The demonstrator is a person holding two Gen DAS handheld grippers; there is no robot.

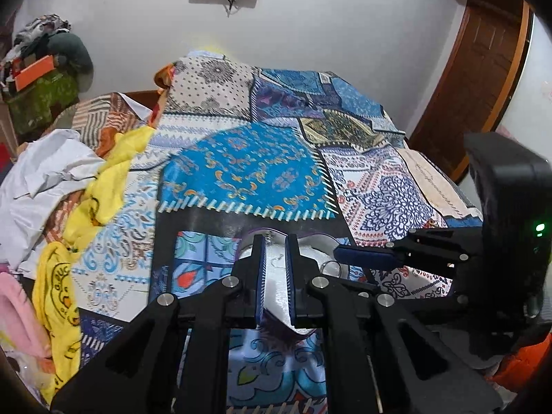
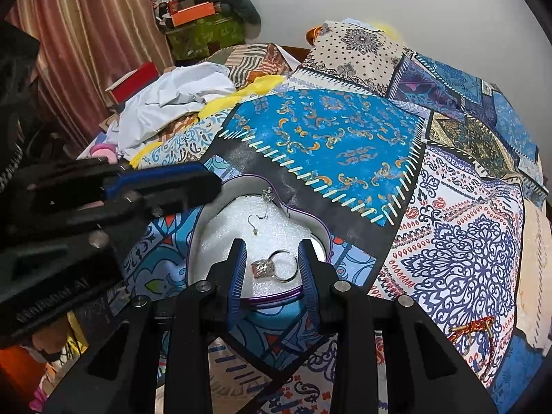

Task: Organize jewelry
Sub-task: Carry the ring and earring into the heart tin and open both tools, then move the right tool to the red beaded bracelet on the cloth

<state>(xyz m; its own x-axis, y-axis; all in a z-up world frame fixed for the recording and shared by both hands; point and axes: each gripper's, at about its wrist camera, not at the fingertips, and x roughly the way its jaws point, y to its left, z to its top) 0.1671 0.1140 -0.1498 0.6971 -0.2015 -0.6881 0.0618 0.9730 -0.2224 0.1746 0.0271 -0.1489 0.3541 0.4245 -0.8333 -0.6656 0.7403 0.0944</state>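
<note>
The right gripper (image 2: 272, 269) sits closest, its blue fingers (image 2: 237, 269) spread fairly wide and poised to either side of a silver ring (image 2: 274, 266), though not gripping it as far as I can tell. The ring rests on white foam inside a heart-shaped jewelry box (image 2: 207, 231) with a purple rim, and an earring hook (image 2: 255, 222) lies on the foam toward twelve o'clock from the ring. A silver chain (image 2: 267, 195) hangs over the box's far rim. The left gripper (image 1: 276, 272) comes in from nine o'clock of the box, its jaws at a narrow gap above the foam with nothing visible between them. Everything rests on a patchwork bedspread (image 1: 241, 169). Off at four o'clock in the right wrist view, a red and gold bracelet (image 2: 472, 331) lies on the spread, well apart from the box.
</note>
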